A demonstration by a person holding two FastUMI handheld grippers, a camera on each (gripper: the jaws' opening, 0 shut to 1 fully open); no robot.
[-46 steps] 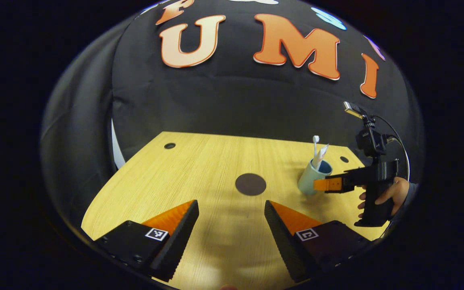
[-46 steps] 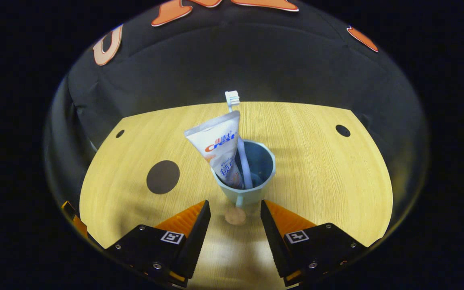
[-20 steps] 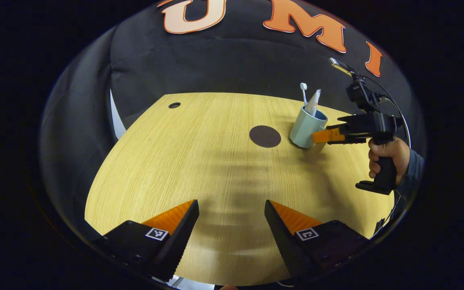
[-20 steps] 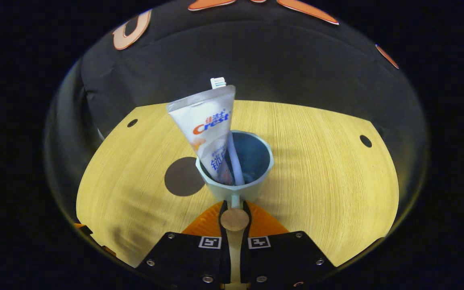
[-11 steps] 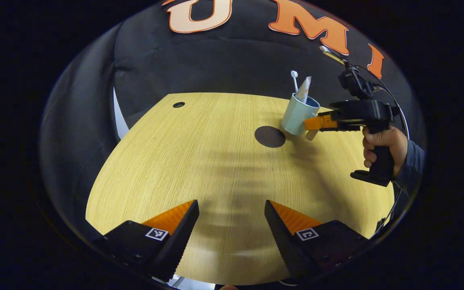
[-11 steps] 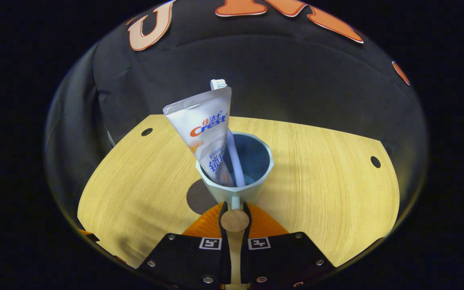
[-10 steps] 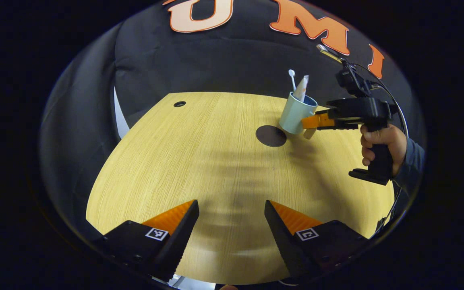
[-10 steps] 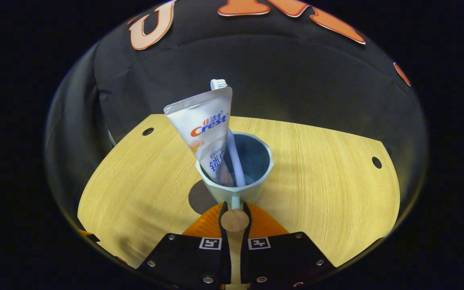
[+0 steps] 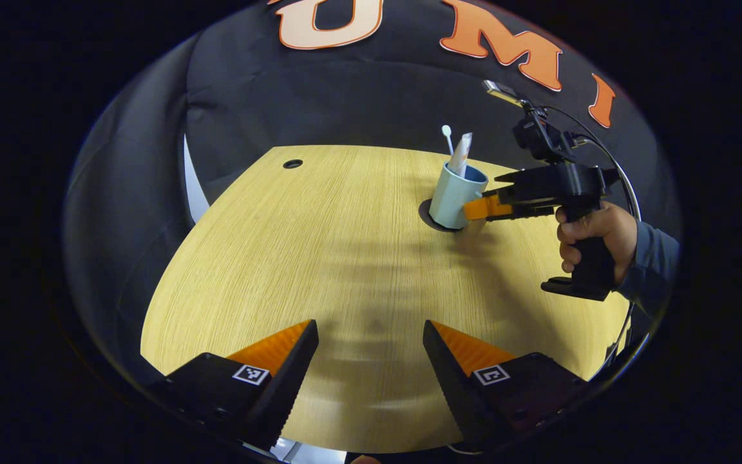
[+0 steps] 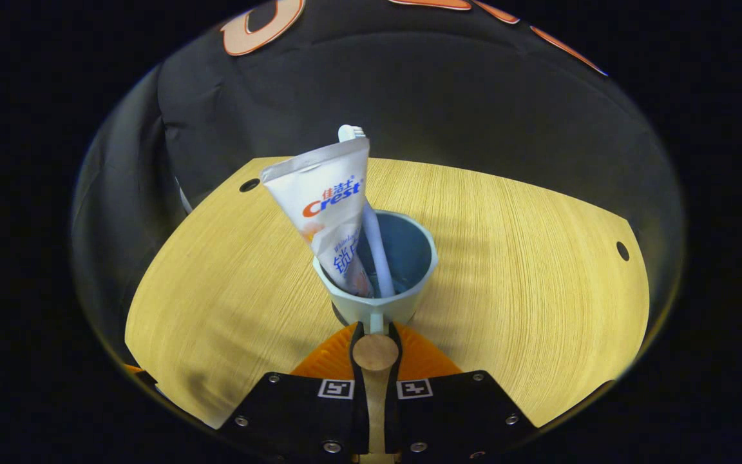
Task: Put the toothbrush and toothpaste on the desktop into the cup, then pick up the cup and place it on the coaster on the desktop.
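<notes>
Right gripper view: right tool (image 10: 375, 335) at bottom centre, both orange fingers closed on the cup handle (image 10: 375, 352), a round wooden knob clamped between them. Cup (image 10: 380, 283) pale blue-green, just above the fingers at frame centre, upright. Toothpaste (image 10: 329, 206) stands in the cup, leaning to the upper left, crimped end up. Toothbrush (image 10: 371, 225) is in the cup too, behind the tube, bristle head poking out above the tube's top edge. A dark sliver of the coaster (image 10: 339, 316) shows under the cup's lower left edge. Wooden worktop (image 10: 525, 277) fills the middle of the frame, with small dark holes at upper left and far right.

Left gripper view: left tool (image 9: 371, 361) at bottom centre, fingers wide apart, nothing between them, hovering over bare worktop (image 9: 319, 258). Cup (image 9: 453, 196) at upper right of centre, sitting over the coaster (image 9: 428, 216); only a dark crescent of the coaster shows at the cup's lower left. Cannot tell if the cup base is touching down. Toothbrush (image 9: 448, 136) and toothpaste (image 9: 461, 153) stick up out of the cup. Right tool (image 9: 484, 207) comes in from the right, orange fingers at the cup's right side; a hand (image 9: 593, 235) grips its black pistol handle, and a sleeve (image 9: 651, 264) is at the right edge.
</notes>
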